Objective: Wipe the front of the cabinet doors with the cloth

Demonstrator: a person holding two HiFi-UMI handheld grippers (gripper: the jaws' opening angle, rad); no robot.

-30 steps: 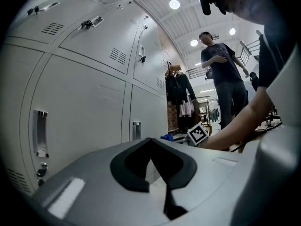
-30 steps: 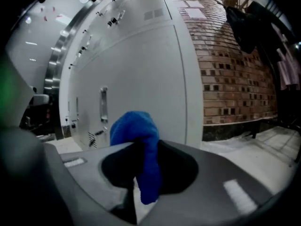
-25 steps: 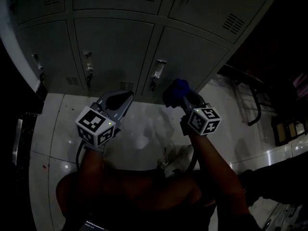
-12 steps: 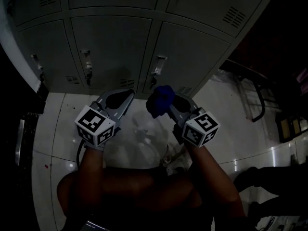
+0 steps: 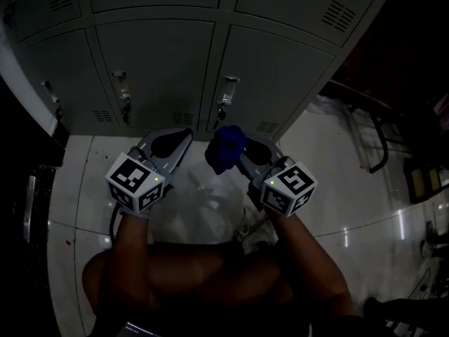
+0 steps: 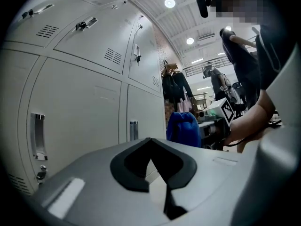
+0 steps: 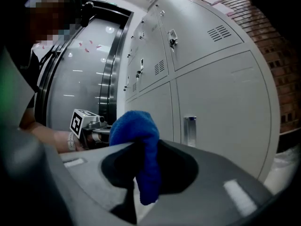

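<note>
Blue cloth [image 7: 140,142] sits bunched between the jaws of our right gripper [image 5: 237,157], which are pressed shut on it, with a rounded wad standing above the pads and a short tail hanging below. Our left gripper [image 6: 153,166] has its jaws brought together on nothing and hangs idle beside the right one, low in front of the grey cabinet doors [image 5: 154,69].

From the head view the cloth lies just below the latch [image 5: 223,109] between two bottom-row doors, over the glossy floor [image 5: 210,195]. In the right gripper view we see door panel [image 7: 221,107] close beside the cloth, but we cannot tell whether the fabric is touching the metal; it looks just short of it.

As for progress, the light is dim and the doors show no streaks, damp patches or dust lines, so we cannot say which have been wiped. We judge that the cloth is in hand and at the cabinet, and that the wiping itself is, so far as these views show, left to do across the door fronts.
</note>
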